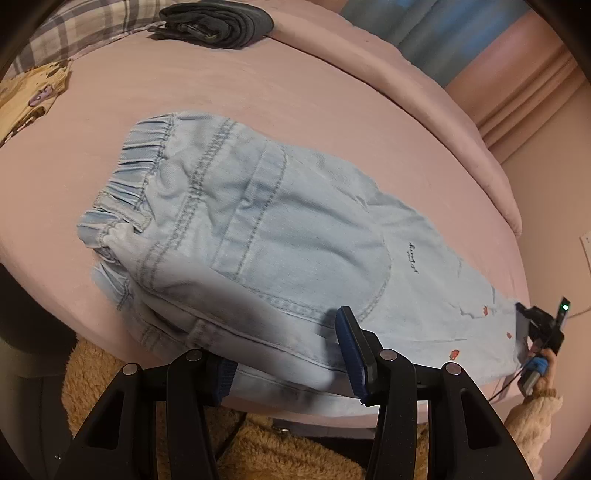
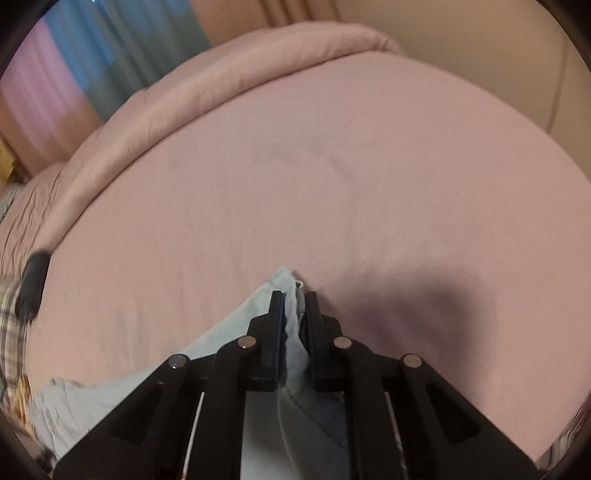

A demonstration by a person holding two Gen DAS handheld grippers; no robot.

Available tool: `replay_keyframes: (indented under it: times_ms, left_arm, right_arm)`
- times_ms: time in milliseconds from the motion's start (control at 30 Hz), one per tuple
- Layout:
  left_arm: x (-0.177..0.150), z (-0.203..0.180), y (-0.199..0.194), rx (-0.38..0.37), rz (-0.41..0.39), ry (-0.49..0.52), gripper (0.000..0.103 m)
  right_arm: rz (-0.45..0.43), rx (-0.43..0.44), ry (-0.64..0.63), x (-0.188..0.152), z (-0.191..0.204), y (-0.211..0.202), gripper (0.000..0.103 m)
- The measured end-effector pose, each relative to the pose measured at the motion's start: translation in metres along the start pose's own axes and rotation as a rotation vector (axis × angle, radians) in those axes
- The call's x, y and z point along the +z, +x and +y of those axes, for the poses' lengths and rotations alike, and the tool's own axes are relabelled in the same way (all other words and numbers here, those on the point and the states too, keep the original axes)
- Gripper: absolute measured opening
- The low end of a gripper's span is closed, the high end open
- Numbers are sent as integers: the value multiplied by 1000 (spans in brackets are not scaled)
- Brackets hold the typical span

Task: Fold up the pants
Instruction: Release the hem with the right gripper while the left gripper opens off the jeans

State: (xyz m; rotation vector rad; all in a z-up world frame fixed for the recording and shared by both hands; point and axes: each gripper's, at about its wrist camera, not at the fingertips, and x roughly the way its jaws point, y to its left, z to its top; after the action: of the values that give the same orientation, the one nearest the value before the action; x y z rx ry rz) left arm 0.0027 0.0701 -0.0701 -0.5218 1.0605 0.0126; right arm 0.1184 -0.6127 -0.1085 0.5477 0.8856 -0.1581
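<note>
Pale blue denim pants lie spread on a pink bed sheet, reaching along the near edge of the bed with the gathered elastic waistband toward the left side and the leg running off to the right. A back pocket with double stitching faces up, and beside it is a short line of dark cursive embroidery, too small and slanted to read; small red motifs dot the fabric further down the leg.

The left gripper sits at the near edge of the bed, its blue-padded fingers spread wide on either side of the lower fold of the denim, possibly resting against it, though a firm hold is not evident. At the far right of the same view, the right gripper shows a lit green indicator and is held by a hand in a fuzzy beige sleeve.

From the right wrist camera, the right gripper has its black fingers pressed close together with a tip of the pants pinched between them, the cloth trailing back over the sheet.

A folded dark garment rests near the bed's far edge, beside plaid bedding and a yellow printed cloth at the left corner.
</note>
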Motion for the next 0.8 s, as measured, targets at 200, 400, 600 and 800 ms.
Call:
replay_keyframes:
  times_ms: [200,400,600,800]
  left_arm:
    - [-3,9,6,8,7,-3,49]
    - [-6,17,-1,-15,3,-8,49]
    - [6,37,-24,-10,-80,-50,49]
    - [14,61,-31,-73,-87,-130,49]
  right_arm:
    - [-89,-56,33,6,4,-1,10]
    - [-17,-81,26,-1,2,25,16]
    - [-23,-123,-18,3,8,-2,46]
    - [-38,-69,-41,-29,17,-48,65]
